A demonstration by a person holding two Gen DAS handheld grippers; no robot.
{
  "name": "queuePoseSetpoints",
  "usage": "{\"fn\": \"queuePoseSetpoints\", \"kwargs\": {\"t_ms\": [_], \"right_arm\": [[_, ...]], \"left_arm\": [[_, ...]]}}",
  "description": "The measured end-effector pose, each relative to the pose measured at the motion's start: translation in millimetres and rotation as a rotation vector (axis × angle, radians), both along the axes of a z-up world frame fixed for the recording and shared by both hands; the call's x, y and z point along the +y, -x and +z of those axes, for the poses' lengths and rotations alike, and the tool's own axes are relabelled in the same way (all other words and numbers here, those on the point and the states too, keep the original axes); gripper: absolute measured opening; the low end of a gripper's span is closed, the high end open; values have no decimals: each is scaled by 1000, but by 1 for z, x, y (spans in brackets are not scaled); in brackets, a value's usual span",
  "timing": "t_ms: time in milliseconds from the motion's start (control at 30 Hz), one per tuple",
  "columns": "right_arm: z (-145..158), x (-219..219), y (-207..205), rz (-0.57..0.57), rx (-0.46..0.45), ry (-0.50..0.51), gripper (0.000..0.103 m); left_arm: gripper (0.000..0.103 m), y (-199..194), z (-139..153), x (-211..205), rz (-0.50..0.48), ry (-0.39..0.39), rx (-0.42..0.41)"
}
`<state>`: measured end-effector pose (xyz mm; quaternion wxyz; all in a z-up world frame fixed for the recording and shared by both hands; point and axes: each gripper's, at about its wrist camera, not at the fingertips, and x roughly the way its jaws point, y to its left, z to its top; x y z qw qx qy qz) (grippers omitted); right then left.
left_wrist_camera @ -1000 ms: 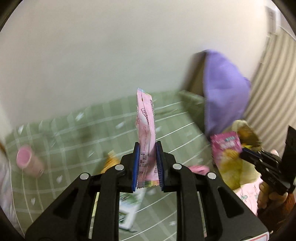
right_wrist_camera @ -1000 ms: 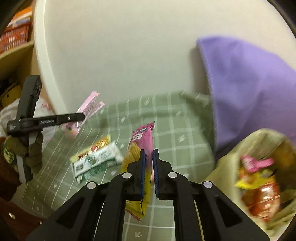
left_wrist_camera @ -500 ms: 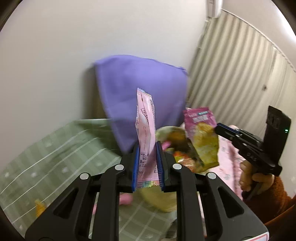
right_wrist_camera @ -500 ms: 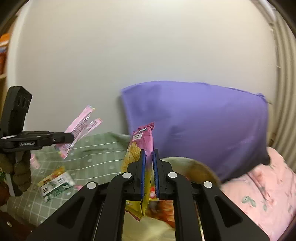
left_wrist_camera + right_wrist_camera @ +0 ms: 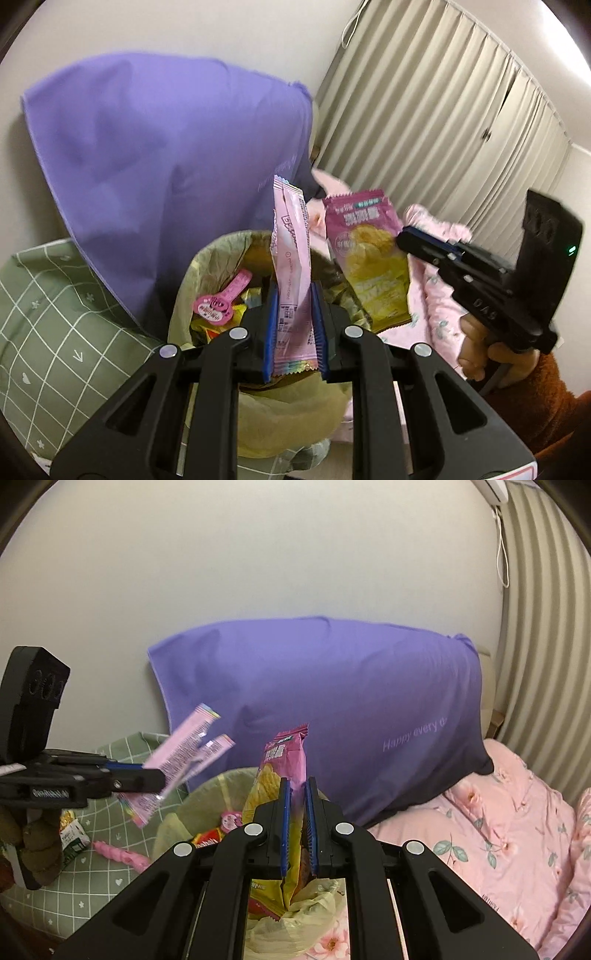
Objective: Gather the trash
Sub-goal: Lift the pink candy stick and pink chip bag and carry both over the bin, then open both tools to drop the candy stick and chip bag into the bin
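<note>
My left gripper [image 5: 293, 295] is shut on a pale pink wrapper [image 5: 290, 254] and holds it upright over the open yellow-green trash bag [image 5: 207, 266]. The bag holds several wrappers. My right gripper [image 5: 296, 794] is shut on a magenta and yellow chip bag [image 5: 286, 760] above the same trash bag [image 5: 201, 801]. The right gripper [image 5: 410, 240] with the chip bag [image 5: 369, 254] shows at the right of the left wrist view. The left gripper [image 5: 153, 779] with the pink wrapper [image 5: 184, 749] shows at the left of the right wrist view.
A purple pillow [image 5: 332, 709] leans on the wall behind the trash bag. A pink floral quilt [image 5: 509, 830] lies to the right, a green checked sheet [image 5: 48, 314] to the left. A carton [image 5: 72, 840] and a pink wrapper [image 5: 118, 854] lie on the sheet. Curtains [image 5: 443, 129] hang at the right.
Both grippers have swung right from the green sheet to the trash bag, each still holding its wrapper. They now hang over the bag's opening.
</note>
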<state>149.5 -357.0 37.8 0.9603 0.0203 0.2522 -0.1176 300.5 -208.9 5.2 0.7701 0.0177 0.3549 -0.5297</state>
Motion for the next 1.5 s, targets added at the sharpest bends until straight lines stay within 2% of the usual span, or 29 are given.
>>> {"fn": "queuePoseSetpoints", "kwargs": {"t_ms": [267, 500, 700, 933, 1200, 1467, 1500], "right_arm": [[-42, -18, -24, 9, 57, -124, 10], [-66, -22, -38, 20, 89, -188, 10], [-85, -13, -46, 57, 141, -193, 10], [-102, 0, -49, 70, 207, -175, 10], [-102, -12, -44, 15, 206, -169, 10], [-103, -17, -35, 19, 184, -218, 11], [-103, -17, -34, 12, 183, -217, 17]], "left_arm": [[16, -16, -45, -27, 10, -161, 22], [16, -25, -67, -37, 0, -230, 48], [16, -11, -77, -36, -53, -286, -1], [16, -21, -78, -34, -30, -279, 19], [16, -27, -75, -42, -27, -261, 29], [42, -28, -66, -26, 19, -206, 73], [42, -26, -62, -22, 29, -197, 64]]}}
